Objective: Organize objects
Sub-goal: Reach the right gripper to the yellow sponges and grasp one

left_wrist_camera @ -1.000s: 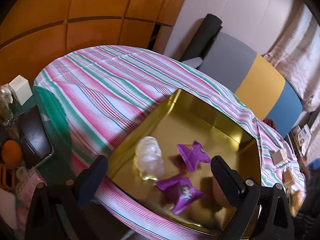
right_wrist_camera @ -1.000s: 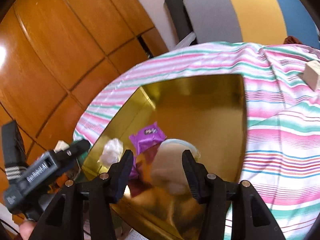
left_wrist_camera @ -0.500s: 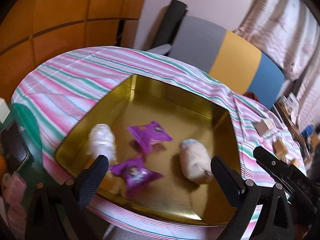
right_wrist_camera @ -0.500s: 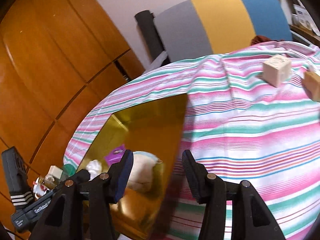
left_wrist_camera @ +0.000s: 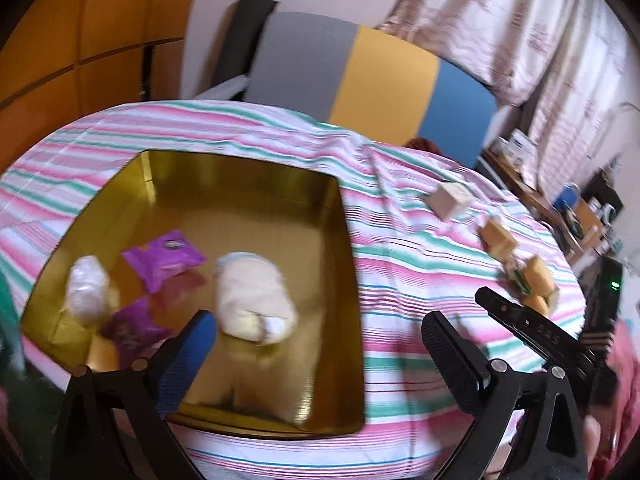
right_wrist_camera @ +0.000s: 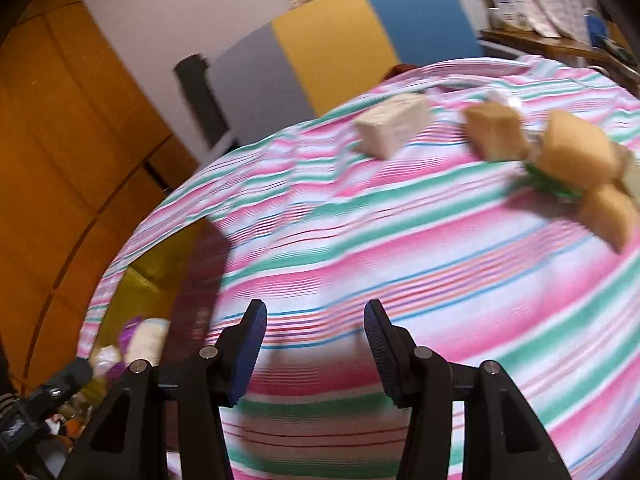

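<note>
Left gripper [left_wrist_camera: 320, 344] and right gripper [right_wrist_camera: 314, 330], both apart and empty, over gold tray [left_wrist_camera: 240, 184] and striped bench [right_wrist_camera: 400, 240].

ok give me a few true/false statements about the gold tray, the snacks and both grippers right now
1. The gold tray holds two purple packets. True.
2. The right gripper is clamped on a tan block. False: its jaws are apart with nothing between them, over the striped cloth.
3. The cream bundle lies inside the tray. True.
4. The white box sits in the tray. False: it sits on the cloth, outside the tray.
5. The left gripper holds a purple packet. False: its jaws are wide open and empty.
6. Several tan blocks lie on the cloth outside the tray. True.
</note>
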`<state>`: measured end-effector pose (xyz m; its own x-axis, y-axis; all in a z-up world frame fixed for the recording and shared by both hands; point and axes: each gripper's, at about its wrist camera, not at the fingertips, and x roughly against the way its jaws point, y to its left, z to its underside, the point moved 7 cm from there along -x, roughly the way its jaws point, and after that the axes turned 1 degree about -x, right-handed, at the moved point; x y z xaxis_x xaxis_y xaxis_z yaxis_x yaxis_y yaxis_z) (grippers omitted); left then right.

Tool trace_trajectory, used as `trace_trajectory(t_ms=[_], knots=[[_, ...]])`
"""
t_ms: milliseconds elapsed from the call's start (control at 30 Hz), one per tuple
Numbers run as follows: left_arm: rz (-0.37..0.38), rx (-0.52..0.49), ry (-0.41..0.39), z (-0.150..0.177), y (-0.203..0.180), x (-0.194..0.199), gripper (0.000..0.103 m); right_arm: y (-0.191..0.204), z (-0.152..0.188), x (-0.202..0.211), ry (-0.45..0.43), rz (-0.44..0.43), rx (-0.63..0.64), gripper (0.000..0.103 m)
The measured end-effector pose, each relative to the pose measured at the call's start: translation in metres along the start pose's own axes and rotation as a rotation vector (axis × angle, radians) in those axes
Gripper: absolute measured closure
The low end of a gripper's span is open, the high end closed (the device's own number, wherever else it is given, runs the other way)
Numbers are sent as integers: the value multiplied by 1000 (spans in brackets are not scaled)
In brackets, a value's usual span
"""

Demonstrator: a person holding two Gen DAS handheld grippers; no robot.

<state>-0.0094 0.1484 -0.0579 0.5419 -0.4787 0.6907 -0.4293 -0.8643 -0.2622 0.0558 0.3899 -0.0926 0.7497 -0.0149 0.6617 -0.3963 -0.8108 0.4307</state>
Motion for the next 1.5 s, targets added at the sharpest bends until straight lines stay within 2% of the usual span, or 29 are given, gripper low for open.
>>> trace_trajectory(t_ms=[67,233,300,400,500,567,733,800,867,1000,1067,1133,1200,1367,1467,1500], knots=[[6,-39,-3,1,-11,1,0,-21,-12,12,-48,57,-5,52],[27,-62,19,8,-25,-3,0,-101,-80,63,-266,241,-115,52],[35,-56,37,11,-27,-6,0,-129,-102,69,-289,286,-170,52],[38,-53,52,16,-29,-7,0,-167,-122,64,-265,326,-243,52],[36,-62,60,19,-31,-8,0,-178,-125,47,-206,316,-232,52],[34,-68,64,20,-33,-9,0,-171,-118,39,-180,274,-217,52],[40,-72,88,22,-39,-16,0,-114,-82,29,-136,69,-120,52],[47,-81,96,23,-43,-17,0,-97,-69,32,-139,22,-83,52],[49,-96,103,25,-47,-19,0,-91,-59,39,-147,15,-60,52],[64,-111,110,28,-54,-21,0,-110,-48,54,-170,94,-76,52],[77,-118,116,30,-58,-22,0,-133,-45,57,-154,173,-94,51],[84,-127,122,32,-63,-23,0,-160,-44,62,-139,291,-111,50],[94,-137,131,35,-69,-24,0,-179,-47,63,-133,340,-110,41],[111,-160,147,39,-79,-24,0,-210,-64,57,-95,432,-41,41],[107,-182,145,41,-83,-22,0,-218,-76,47,-64,435,2,39],[106,-185,147,41,-84,-22,0,-220,-78,43,-55,429,12,34]])
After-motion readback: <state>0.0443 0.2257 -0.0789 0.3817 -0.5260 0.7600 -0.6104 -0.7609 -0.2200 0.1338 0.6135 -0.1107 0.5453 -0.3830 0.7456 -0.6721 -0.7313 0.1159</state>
